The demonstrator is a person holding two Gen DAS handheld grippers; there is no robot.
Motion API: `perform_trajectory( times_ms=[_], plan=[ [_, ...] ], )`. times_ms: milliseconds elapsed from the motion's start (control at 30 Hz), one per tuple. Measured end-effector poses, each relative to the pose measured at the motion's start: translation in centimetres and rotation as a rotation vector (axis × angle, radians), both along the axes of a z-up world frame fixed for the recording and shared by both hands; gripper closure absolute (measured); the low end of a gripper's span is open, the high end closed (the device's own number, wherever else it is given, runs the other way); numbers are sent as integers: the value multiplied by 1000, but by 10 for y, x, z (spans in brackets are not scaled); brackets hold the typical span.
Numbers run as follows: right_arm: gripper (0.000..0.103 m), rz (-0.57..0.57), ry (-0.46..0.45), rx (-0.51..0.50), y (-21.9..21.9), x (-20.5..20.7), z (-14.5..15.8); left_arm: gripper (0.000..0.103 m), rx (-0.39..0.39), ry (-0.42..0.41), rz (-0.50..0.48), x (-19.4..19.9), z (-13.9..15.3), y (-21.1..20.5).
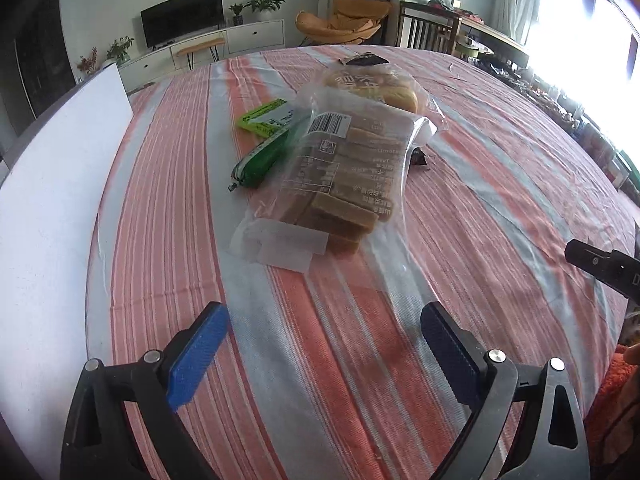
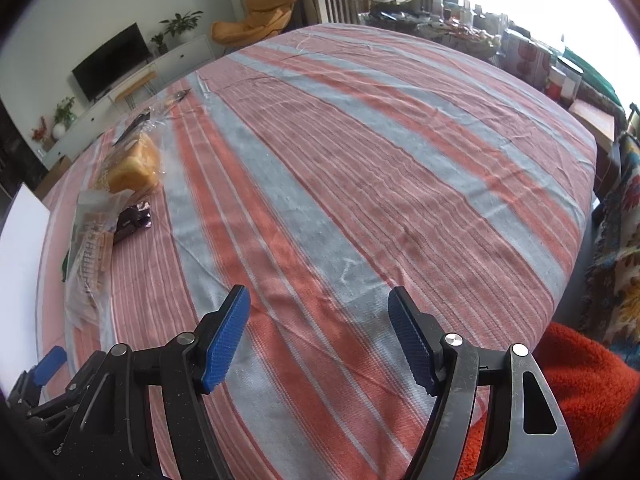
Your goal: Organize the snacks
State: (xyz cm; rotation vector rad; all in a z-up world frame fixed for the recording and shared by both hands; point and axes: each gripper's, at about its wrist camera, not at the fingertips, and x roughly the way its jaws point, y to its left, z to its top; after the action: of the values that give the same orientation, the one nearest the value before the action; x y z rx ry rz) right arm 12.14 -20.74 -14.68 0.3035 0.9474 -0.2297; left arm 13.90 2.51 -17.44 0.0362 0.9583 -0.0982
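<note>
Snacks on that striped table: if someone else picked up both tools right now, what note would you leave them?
Left hand-held gripper: open, empty, above bare cloth short of the snack pile.
Right hand-held gripper: open, empty, over the striped tablecloth, well to the right of the snacks.
Snacks: the clear bag of brown wafer bars lies nearest; a green tube snack and a green-and-white packet sit to its left, a bagged loaf of bread behind it, a small dark wrapper by its right side.
A white board lies at the table's left edge.
Done: nothing looks sorted yet.
Left: everything; probably start with the wafer bag.
</note>
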Motion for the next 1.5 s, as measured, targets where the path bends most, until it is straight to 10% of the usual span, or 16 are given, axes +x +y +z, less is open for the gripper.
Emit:
perform_trajectory(
  times_ms=[1500],
  plan=[
    [16,56,75,-127,22,6,-8,0,9,-12,4,0,-3,1]
  ],
)
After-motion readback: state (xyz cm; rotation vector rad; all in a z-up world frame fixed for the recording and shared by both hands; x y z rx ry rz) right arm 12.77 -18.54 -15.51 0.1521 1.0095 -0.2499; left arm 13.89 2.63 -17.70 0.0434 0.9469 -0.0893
